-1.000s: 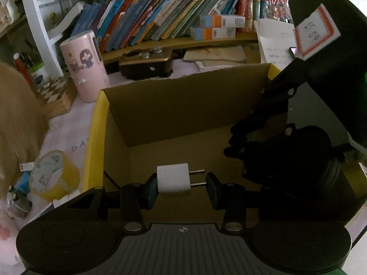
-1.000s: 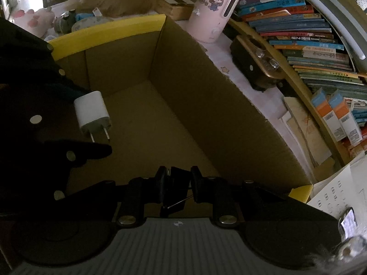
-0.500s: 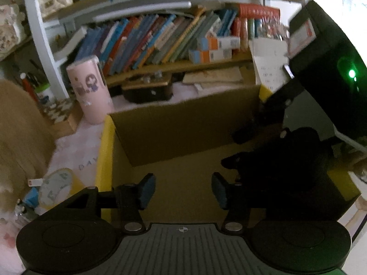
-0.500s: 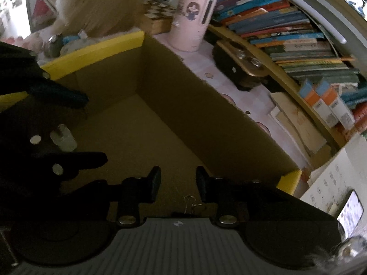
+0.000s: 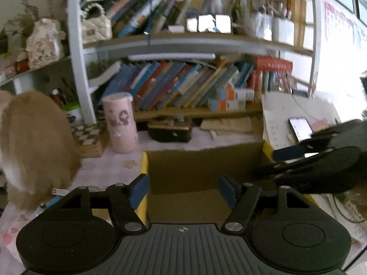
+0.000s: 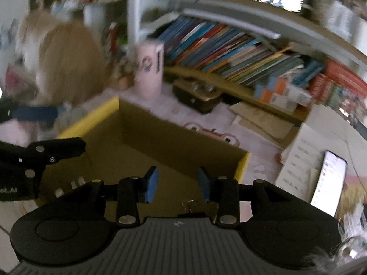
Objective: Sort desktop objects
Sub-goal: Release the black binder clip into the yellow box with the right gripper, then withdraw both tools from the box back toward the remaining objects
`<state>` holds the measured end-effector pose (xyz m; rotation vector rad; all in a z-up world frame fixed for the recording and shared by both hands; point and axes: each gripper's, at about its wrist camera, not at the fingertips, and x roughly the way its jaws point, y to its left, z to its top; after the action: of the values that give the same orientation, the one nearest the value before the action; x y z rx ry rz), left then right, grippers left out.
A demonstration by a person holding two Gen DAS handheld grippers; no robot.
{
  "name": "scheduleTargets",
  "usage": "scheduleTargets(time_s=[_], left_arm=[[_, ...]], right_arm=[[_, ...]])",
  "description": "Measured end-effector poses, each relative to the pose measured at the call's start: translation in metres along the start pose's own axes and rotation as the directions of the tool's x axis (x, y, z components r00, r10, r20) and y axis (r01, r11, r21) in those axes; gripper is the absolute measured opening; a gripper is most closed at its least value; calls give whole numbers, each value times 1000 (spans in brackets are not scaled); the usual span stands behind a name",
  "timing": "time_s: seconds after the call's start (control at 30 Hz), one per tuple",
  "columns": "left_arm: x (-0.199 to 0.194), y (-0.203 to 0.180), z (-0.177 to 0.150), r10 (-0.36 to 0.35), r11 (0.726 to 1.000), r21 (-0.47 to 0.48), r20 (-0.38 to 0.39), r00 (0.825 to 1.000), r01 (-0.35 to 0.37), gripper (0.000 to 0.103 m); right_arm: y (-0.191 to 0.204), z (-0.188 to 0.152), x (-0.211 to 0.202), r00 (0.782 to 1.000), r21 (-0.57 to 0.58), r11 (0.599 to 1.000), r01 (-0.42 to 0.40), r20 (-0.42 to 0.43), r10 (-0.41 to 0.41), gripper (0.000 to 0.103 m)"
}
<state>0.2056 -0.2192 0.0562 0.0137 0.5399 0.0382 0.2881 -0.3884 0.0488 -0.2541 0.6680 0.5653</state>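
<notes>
Jaws of right gripper (image 6: 176, 184) opening, empty; binder clip (image 6: 191, 207) lies below them.

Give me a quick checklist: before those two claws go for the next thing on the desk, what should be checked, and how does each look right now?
1. Left claw empty: ok, jaws opening, nothing between them.
2. Right claw empty: ok, jaws opening, nothing between them.
3. Binder clip in the cardboard box: ok, lying on its floor.
4. White charger in the box: cannot tell, only pale blurred shapes near the left claw.
5. Claws apart from each other: ok.
6. Next item in sight: cannot tell, too blurred.
</notes>
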Motion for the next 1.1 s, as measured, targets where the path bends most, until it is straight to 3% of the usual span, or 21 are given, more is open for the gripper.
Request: scheduleTargets(time_s=[0.2, 0.4, 0.73, 1.1], left_arm=[[-27, 20, -3, 21, 999, -44, 44, 999, -20, 79], [-52, 36, -16, 41, 999, -29, 66, 997, -39, 85], [-81, 68, -42, 61, 998, -24, 66, 996, -59, 87], [-102, 118, -82, 69, 995, -69, 8, 998, -68, 87]], right_arm=[[-3, -9, -48, 991, 164, 985, 51, 117, -71, 40], [4, -27, -81, 976, 262, 959, 108, 157, -152, 40], [40, -65, -93, 971, 391, 905, 166, 94, -219, 42], [118, -98, -88, 970, 488, 849, 200, 23, -242, 45]])
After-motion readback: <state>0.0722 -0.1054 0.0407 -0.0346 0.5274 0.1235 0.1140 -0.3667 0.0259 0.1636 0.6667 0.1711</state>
